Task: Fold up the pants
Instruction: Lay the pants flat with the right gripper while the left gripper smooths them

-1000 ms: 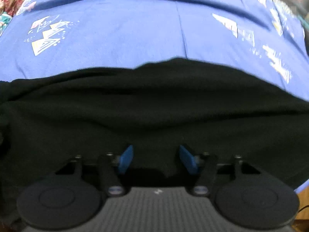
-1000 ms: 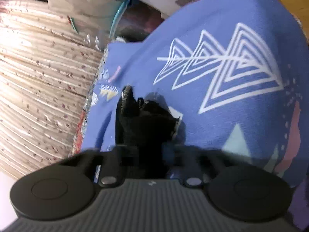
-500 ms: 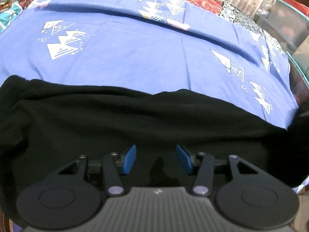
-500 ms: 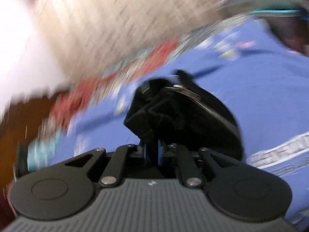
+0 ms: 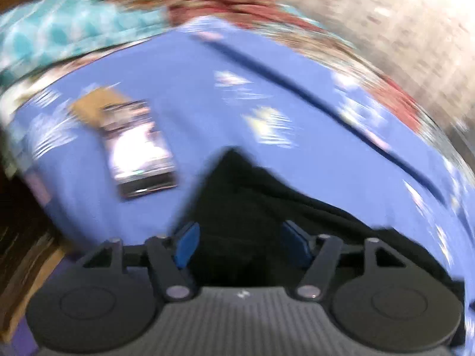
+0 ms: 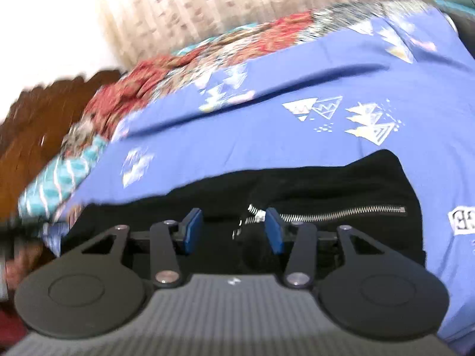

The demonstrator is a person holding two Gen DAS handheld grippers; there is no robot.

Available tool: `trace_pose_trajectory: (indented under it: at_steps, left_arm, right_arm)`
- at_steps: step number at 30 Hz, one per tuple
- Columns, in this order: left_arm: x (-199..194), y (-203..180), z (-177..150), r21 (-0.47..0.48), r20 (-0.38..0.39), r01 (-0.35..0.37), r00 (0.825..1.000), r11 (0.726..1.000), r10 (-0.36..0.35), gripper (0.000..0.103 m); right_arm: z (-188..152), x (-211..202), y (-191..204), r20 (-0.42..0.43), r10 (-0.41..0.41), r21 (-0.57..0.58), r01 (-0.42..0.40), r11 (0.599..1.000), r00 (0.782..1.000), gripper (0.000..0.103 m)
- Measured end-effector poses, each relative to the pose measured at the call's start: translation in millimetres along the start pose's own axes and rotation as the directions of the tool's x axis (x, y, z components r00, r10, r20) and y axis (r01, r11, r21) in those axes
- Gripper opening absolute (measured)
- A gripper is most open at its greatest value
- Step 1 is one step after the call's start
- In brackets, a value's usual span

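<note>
Black pants (image 6: 297, 190) lie on blue sheet (image 6: 267, 136) of bed, zipper (image 6: 326, 210) uppermost; right gripper (image 6: 234, 230) over zipper, fingers apart, holding nothing; left gripper (image 5: 242, 244) over pants corner (image 5: 234, 166), fingers apart; both views blurred. Advice: slow down, pinch both layers at edge, lift evenly, avoid phone (image 5: 139, 151).

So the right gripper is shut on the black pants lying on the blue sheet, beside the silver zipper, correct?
Not quite: the right gripper is open, its blue pads apart over the black pants beside the silver zipper. The right wrist view shows it. The pants do lie on the blue sheet.
</note>
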State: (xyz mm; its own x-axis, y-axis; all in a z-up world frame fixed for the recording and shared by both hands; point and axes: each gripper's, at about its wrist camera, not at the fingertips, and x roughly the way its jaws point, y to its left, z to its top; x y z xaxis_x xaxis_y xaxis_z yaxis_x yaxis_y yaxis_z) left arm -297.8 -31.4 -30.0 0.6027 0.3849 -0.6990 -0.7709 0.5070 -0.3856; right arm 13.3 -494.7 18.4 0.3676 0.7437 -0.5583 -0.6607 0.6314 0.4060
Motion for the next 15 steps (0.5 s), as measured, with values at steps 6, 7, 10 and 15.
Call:
trace_pose_trajectory:
  at_steps: [6,7,10,15]
  left_arm:
    - [10.5,51.8,-9.8,-0.19,-0.045,0.028,0.998,0.981,-0.037,0.08]
    - [12.4,54.6,-12.6,-0.208,-0.049,0.047,0.997,0.977,-0.058,0.085]
    - [24.8,60.4,-16.3,-0.244,-0.061,0.106,0.99,0.964,-0.125,0.091]
    - [52.0,41.0,-12.3,-0.22,-0.09,0.173,0.976,0.96,-0.196,0.097]
  right_arm:
    - [-16.7,69.2,-15.3,-0.208,-0.124,0.061,0.14,0.988,0.97,0.031]
    - [-9.2,62.6,-9.2,-0.196,-0.136,0.068,0.152,0.986,0.971,0.031]
    - [11.5,42.4,16.2,-0.098,-0.072,0.045,0.077,0.996,0.993,0.032]
    - [23.6,91.8,80.7,-0.189,0.14,0.017,-0.139,0.99,0.972,0.03]
